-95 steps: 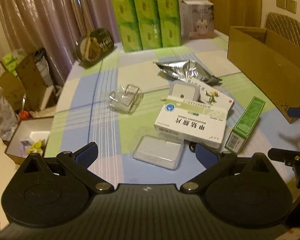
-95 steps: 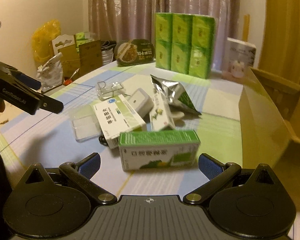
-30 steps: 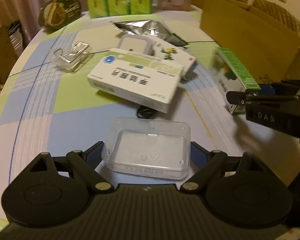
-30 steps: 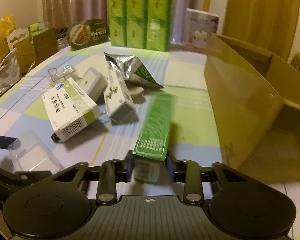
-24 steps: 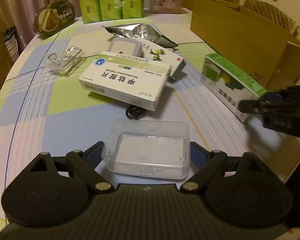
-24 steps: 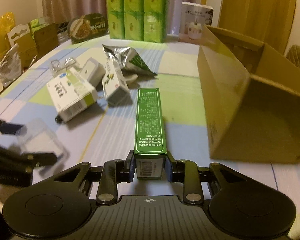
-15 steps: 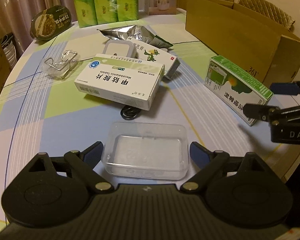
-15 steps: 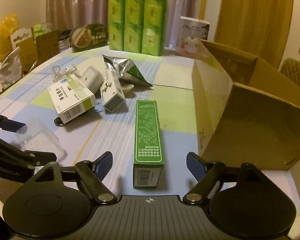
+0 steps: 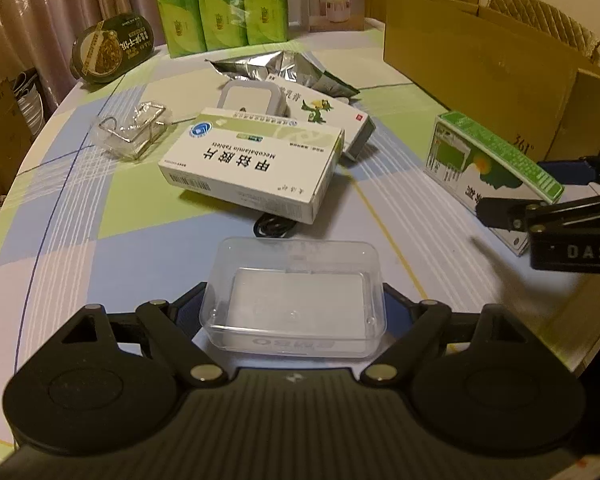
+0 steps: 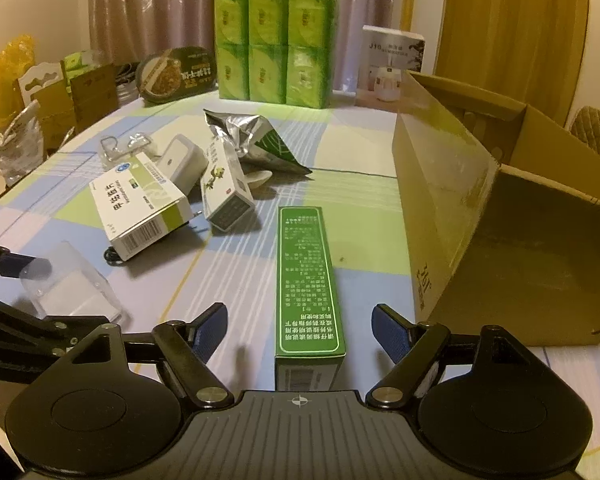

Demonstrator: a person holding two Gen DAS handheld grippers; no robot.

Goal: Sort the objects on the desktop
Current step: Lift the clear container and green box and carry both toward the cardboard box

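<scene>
A clear plastic box (image 9: 296, 300) lies between the jaws of my left gripper (image 9: 294, 314), which is shut on it; it also shows in the right wrist view (image 10: 70, 288). A long green box (image 10: 306, 280) stands on its edge on the table between the spread fingers of my right gripper (image 10: 300, 330), which is open. The green box also shows in the left wrist view (image 9: 492, 168), with the right gripper (image 9: 548, 208) beside it. A white medicine box (image 9: 256, 164), a white cartoon box (image 10: 224, 184), a silver foil bag (image 10: 256, 140) and a white charger (image 10: 180, 160) lie mid-table.
An open cardboard carton (image 10: 500, 216) stands at the table's right side. Green tissue packs (image 10: 272, 40), a dark oval food tub (image 10: 176, 72) and a white appliance box (image 10: 392, 64) stand at the back. A clear wire-clip packet (image 9: 132, 132) lies at the left. A black cable (image 9: 272, 226) pokes from under the medicine box.
My right gripper held the green box a second ago, then set it on edge by the carton and opened. My left gripper opened for a moment and is shut on the clear box again.
</scene>
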